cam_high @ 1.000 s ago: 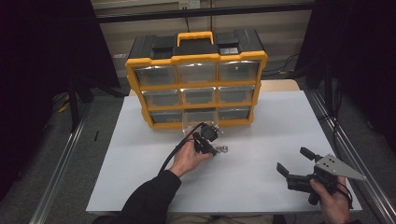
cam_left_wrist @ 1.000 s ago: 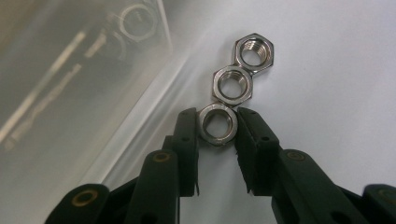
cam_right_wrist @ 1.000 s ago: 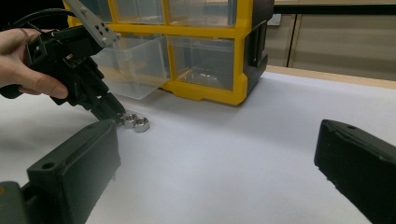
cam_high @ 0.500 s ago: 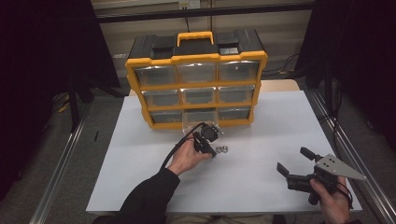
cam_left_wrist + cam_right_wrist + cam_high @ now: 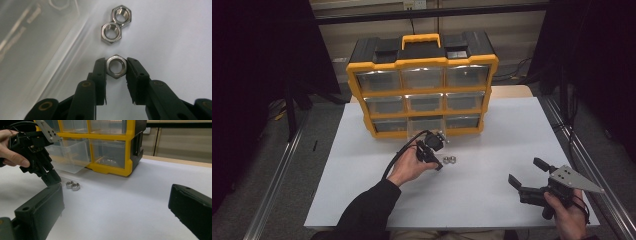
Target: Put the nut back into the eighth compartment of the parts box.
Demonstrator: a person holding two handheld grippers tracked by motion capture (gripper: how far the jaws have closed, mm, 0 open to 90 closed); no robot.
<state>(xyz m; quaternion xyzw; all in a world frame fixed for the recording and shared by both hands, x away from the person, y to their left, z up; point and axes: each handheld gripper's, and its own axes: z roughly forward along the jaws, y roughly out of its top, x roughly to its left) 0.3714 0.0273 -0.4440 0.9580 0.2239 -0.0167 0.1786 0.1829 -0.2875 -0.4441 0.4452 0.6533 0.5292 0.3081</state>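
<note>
My left gripper (image 5: 115,66) points down at the white table (image 5: 492,145), just in front of the yellow organizer (image 5: 422,90). Its jaws are shut on a steel hex nut (image 5: 115,67), with a pad against each side of it. Two more hex nuts (image 5: 111,32) lie touching each other just beyond the held one, and they are also seen beside the left gripper (image 5: 438,164) as a small pair of nuts (image 5: 449,160). My right gripper (image 5: 526,171) rests at the front right of the table, open, with nothing between its jaws (image 5: 116,202).
The organizer has several clear drawers in a yellow frame with a black top and handle. A clear drawer (image 5: 67,155) in its bottom row is pulled out toward the left gripper (image 5: 53,180). Metal rails run along both sides of the table.
</note>
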